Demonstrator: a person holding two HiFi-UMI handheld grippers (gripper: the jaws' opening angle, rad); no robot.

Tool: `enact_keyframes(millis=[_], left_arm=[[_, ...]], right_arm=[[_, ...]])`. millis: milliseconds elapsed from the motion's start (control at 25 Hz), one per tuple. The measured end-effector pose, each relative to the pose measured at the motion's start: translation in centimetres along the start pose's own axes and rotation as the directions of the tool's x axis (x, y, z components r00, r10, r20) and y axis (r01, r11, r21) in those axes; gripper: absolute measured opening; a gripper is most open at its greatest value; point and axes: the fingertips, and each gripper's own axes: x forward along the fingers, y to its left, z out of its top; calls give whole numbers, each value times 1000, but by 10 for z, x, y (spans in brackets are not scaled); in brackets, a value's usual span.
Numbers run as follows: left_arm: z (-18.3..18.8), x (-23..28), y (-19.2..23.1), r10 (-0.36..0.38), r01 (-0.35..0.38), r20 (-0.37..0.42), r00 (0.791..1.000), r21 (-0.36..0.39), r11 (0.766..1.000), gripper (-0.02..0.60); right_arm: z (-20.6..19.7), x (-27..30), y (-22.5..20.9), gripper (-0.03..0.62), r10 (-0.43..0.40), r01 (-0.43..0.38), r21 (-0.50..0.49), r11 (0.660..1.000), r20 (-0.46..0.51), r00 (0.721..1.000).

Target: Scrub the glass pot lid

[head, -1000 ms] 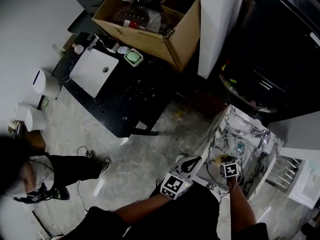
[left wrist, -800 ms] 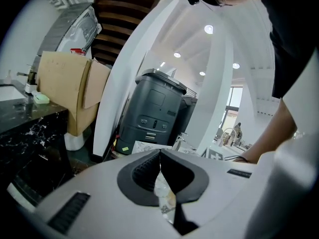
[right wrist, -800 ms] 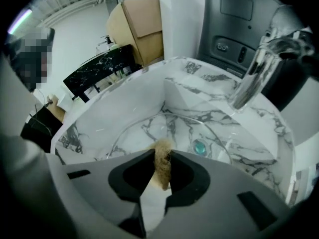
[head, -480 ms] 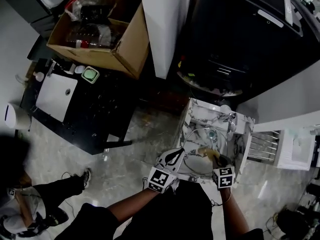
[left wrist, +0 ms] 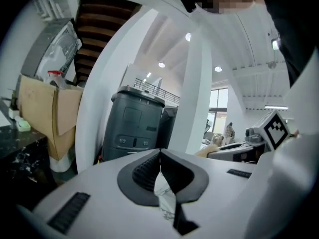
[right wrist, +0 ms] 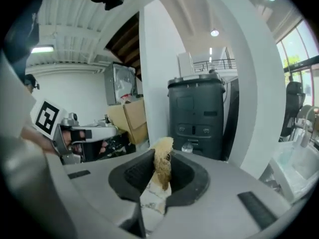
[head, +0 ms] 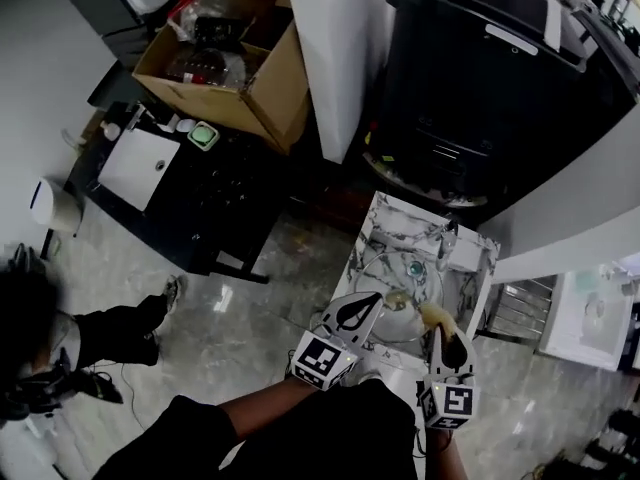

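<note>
Right claw (head: pixel 438 334) drew sponge (head: pixel 433 316) to lid (head: pixel 388 276) rim.

Holds left gripper (head: pixel 375 299) at lower centre of the head view on a bare forearm (head: pixel 265 411), jaws pressed together, tips angled to upper right. Holds right gripper (head: pixel 442 334) just right of it, pointing up-frame, jaws clamped on a tan sponge (right wrist: pixel 162 159).

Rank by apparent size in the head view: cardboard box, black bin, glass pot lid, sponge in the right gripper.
1. black bin
2. cardboard box
3. glass pot lid
4. sponge
Lid and sponge sit nearer the camera, yet look smallest.
</note>
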Motion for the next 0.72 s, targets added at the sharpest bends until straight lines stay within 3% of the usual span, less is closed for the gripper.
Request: enact_keyframes(millis=[200, 360, 560, 720], left_arm=[[26, -20, -63, 60, -58, 66, 996, -29, 998, 17], [17, -29, -124, 72, -73, 85, 994, 3, 997, 17], [24, -48, -174, 111, -119, 130, 985, 49, 992, 17], [21, -60, -201, 81, -89, 126, 989, 57, 994, 17]], right_arm=[[40, -60, 3, 75, 59, -52, -51, 997, 151, 987], [34, -95, -4, 75, 101, -90, -70, 994, 180, 978], [29, -140, -17, 75, 69, -54, -72, 996, 232, 970], [26, -164, -11, 75, 67, -48, -81, 996, 253, 965]])
